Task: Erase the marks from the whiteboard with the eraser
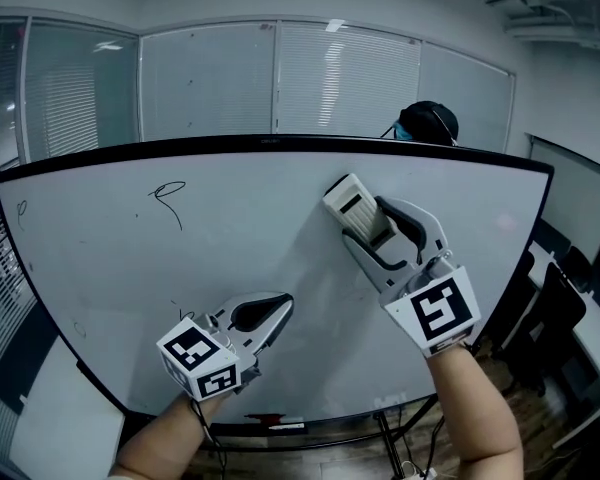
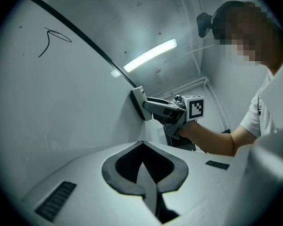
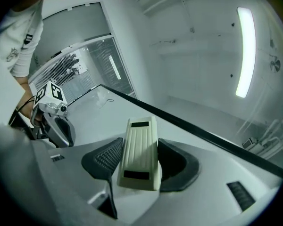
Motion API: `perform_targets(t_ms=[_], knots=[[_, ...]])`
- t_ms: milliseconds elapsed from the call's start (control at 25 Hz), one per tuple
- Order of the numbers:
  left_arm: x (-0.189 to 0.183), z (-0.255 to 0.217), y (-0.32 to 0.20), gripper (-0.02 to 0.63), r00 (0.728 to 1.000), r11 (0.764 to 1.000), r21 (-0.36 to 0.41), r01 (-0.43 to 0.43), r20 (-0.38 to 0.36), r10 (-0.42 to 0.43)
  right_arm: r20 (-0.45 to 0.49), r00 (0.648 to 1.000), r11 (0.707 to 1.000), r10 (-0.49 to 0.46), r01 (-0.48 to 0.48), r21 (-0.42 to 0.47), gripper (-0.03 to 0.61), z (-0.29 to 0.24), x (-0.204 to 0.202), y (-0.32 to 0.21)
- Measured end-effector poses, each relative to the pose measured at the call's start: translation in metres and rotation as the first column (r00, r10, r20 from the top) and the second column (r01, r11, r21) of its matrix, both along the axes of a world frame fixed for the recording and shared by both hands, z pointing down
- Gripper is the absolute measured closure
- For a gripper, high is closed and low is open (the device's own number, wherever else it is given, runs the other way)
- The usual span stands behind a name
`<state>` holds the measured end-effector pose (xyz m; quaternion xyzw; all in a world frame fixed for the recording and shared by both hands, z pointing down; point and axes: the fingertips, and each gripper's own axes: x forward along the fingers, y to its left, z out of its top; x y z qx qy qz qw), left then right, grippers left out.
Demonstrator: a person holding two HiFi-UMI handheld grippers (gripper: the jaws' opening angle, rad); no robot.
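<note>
At the far left of the whiteboard (image 1: pixel 280 183) we see a small faint mark (image 1: pixel 21 209), then a looped squiggle (image 1: pixel 168 196) further in. Neither is wiped, so we judge the work lies on that side. Our left gripper (image 1: pixel 278 308) hangs low by the board, jaws together on nothing. To its right the eraser (image 1: pixel 354 206) looks pressed against a bare stretch of board, clamped between the jaws of our right gripper (image 1: pixel 380 230). A leftward sweep has open board all the way. The black top frame (image 1: pixel 280 141) bounds us above, and the board's right edge is near.
</note>
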<state>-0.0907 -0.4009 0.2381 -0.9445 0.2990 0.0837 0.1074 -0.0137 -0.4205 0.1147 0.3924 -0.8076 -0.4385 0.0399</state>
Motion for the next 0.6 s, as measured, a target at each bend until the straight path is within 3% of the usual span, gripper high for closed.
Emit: perform_targets(t_ms=[320, 600], knots=[[0.001, 0.005, -0.004, 0.607, 1.0, 1.0, -0.014, -0.003, 0.0, 0.003, -0.1, 0.995, 1.0, 0.006, -0.007, -0.011, 0.336, 0.022, -0.024, 0.002], [0.013, 0.0, -0.004, 0.607, 1.0, 1.0, -0.008, 0.001, -0.005, -0.001, -0.002, 1.0, 1.0, 0.017, -0.017, 0.001, 0.336, -0.011, 0.014, -0.003]])
